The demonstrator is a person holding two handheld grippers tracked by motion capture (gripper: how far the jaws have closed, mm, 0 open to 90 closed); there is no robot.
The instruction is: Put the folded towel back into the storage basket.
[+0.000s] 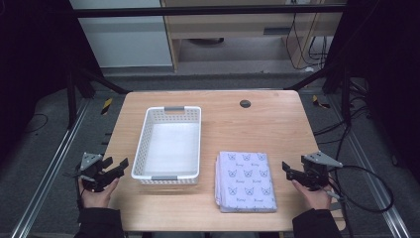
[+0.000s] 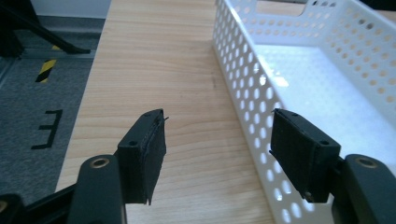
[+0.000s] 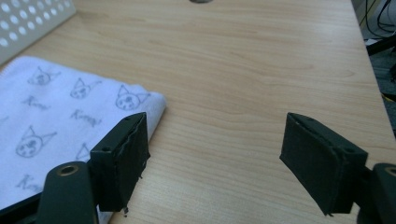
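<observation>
A white perforated basket (image 1: 168, 144) stands empty on the wooden table's left half; its holed wall (image 2: 247, 93) runs close by in the left gripper view. A folded pale lilac towel with cat-face prints (image 1: 245, 180) lies flat to the basket's right, near the front edge, and its corner (image 3: 70, 107) reaches under my right gripper's left jaw. My left gripper (image 1: 115, 167) (image 2: 219, 149) is open and empty, held at the table's left edge just beside the basket's near corner. My right gripper (image 1: 288, 170) (image 3: 215, 158) is open and empty, just right of the towel.
A round dark cable port (image 1: 245, 103) sits in the table top (image 1: 257, 129) at the back. Cables (image 1: 369, 191) trail off the right gripper over the floor. Metal rails and dark frame legs flank the table on both sides.
</observation>
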